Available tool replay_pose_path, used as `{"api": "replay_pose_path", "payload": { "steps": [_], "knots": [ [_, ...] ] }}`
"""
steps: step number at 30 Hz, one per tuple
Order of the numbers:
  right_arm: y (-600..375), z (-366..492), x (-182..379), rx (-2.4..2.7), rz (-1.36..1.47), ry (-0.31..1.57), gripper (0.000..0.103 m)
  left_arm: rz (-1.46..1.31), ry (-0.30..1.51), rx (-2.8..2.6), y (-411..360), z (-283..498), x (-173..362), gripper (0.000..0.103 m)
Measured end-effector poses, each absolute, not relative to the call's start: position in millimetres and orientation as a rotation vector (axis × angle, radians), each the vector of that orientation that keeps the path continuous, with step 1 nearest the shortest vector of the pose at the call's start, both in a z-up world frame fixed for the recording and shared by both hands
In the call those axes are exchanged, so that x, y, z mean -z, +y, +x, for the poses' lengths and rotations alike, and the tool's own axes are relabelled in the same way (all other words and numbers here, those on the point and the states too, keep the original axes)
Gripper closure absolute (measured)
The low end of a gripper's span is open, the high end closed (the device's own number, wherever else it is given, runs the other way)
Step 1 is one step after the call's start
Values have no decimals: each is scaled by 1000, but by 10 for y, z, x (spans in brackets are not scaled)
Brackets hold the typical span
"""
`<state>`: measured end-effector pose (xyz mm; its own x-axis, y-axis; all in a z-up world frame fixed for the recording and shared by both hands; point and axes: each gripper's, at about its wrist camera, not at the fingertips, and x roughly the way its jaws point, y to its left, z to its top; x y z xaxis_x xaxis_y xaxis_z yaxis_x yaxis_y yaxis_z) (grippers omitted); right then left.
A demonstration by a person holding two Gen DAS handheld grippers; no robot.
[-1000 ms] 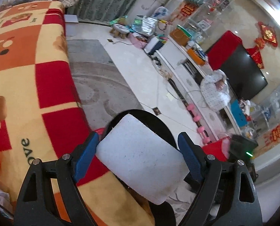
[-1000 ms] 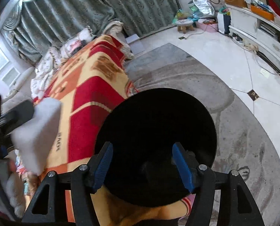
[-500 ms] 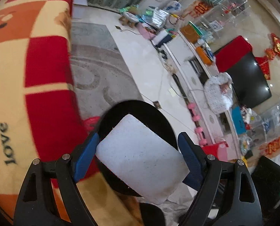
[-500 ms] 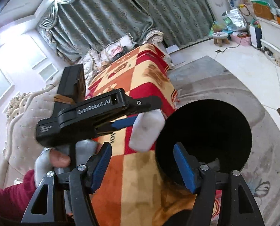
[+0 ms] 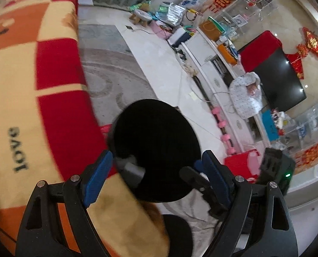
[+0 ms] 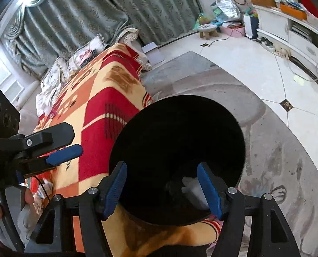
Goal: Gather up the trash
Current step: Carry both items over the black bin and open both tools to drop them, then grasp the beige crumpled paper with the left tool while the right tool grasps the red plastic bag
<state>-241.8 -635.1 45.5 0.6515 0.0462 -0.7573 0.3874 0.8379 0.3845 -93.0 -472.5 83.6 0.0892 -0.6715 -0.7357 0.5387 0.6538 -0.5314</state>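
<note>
A round black trash bin (image 5: 156, 147) stands beside the blanket-covered sofa; it also shows in the right wrist view (image 6: 178, 156). A white foam block (image 5: 134, 169) lies inside the bin, also seen pale at the bottom in the right wrist view (image 6: 193, 189). My left gripper (image 5: 156, 175) is open and empty above the bin's near rim. My right gripper (image 6: 162, 188) is open and empty above the bin's mouth. The left gripper's blue fingertip (image 6: 64, 154) shows at the left in the right wrist view.
A red, orange and yellow blanket (image 5: 36, 81) covers the sofa to the left. A grey rug (image 6: 276, 160) lies under the bin. A white TV cabinet (image 5: 221, 90) with clutter, pink dumbbells (image 5: 223, 130) and a cable stand along the right.
My left gripper let go of the white foam block, which dropped into the black bin. The left gripper's jaws now stand empty. The right gripper stays over the bin.
</note>
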Motion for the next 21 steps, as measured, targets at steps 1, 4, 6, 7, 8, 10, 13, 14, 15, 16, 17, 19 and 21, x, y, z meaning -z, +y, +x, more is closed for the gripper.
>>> {"api": "replay_pose_path", "payload": {
  "steps": [1, 4, 6, 7, 8, 10, 13, 14, 15, 16, 17, 19, 21],
  "knots": [
    [-6333, -2405, -461, 200, 550, 849, 37, -113, 1155, 882, -4661, -956, -863, 18],
    [-6211, -2374, -548, 184, 506, 839, 37, -79, 1116, 833, -4472, -1021, -871, 18],
    [-6123, -2336, -595, 181, 475, 829, 37, -54, 1099, 786, -4332, -1061, -856, 18],
    [-6053, -2330, -623, 178, 457, 825, 37, -42, 1091, 766, -4265, -1080, -860, 18],
    [-6005, -2313, -647, 175, 443, 822, 37, -32, 1079, 745, -4195, -1103, -866, 18],
    [-5896, -2281, -698, 172, 411, 818, 37, -26, 1058, 712, -4060, -1139, -896, 18],
    [-5753, -2226, -745, 168, 369, 822, 37, -21, 1030, 674, -3822, -1172, -957, 18],
    [-5702, -2208, -758, 165, 358, 824, 37, -17, 1021, 660, -3745, -1174, -975, 18],
    [-5665, -2193, -767, 160, 352, 826, 37, -7, 1008, 637, -3632, -1194, -1002, 18],
    [-5597, -2170, -780, 149, 346, 829, 37, 1, 999, 620, -3587, -1202, -1026, 18],
    [-5546, -2153, -790, 140, 343, 831, 37, 10, 983, 601, -3481, -1216, -1058, 18],
    [-5418, -2122, -807, 111, 332, 836, 37, 23, 965, 573, -3269, -1239, -1101, 18],
    [-5255, -2068, -800, 76, 320, 845, 37, 26, 953, 540, -3030, -1246, -1126, 18]
  ]
}}
